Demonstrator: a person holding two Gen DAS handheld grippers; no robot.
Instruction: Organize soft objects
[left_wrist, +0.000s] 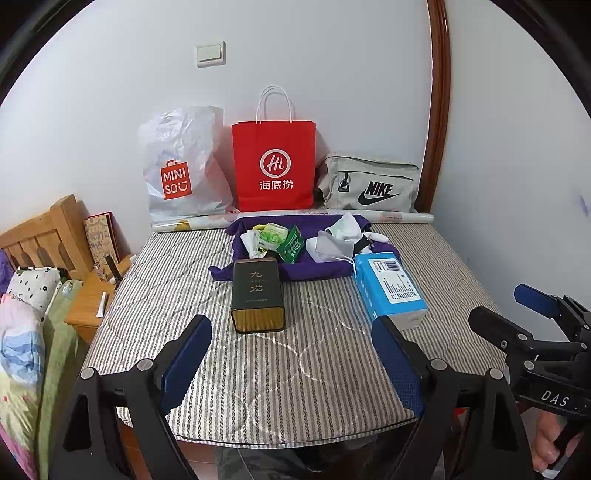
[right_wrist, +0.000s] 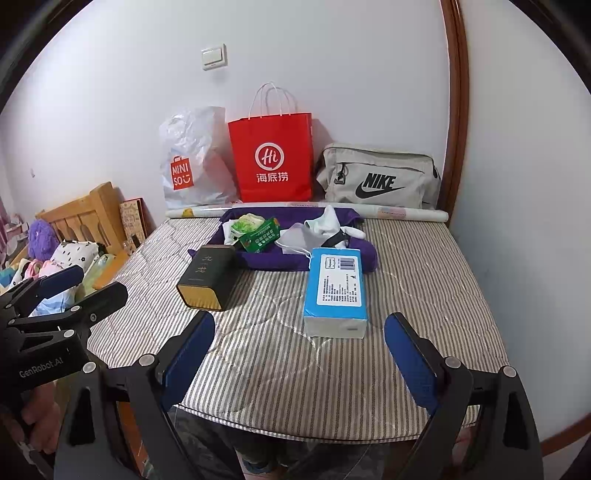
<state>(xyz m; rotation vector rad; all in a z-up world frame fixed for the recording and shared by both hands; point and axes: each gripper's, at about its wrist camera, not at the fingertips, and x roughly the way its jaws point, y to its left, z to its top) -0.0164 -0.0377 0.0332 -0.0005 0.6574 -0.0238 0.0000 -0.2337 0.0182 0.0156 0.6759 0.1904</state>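
A purple cloth (left_wrist: 314, 267) (right_wrist: 266, 258) lies at the back of the striped mattress (left_wrist: 258, 362) (right_wrist: 295, 369). On it lie green packets (left_wrist: 291, 243) (right_wrist: 258, 234), white socks (left_wrist: 347, 225) (right_wrist: 327, 221) and a white mask (left_wrist: 327, 247) (right_wrist: 295, 236). A dark tin (left_wrist: 257, 293) (right_wrist: 208, 277) and a blue-white box (left_wrist: 389, 290) (right_wrist: 336, 288) lie in front of the cloth. My left gripper (left_wrist: 291, 350) is open and empty over the near mattress. My right gripper (right_wrist: 299, 350) is open and empty, just short of the blue box.
A white Miniso bag (left_wrist: 181, 170), a red paper bag (left_wrist: 275, 166) and a grey Nike bag (left_wrist: 369, 184) stand against the back wall behind a paper roll (left_wrist: 399, 218). A wooden headboard (left_wrist: 44, 236) and bedding (left_wrist: 26, 332) lie left. A wall stands on the right.
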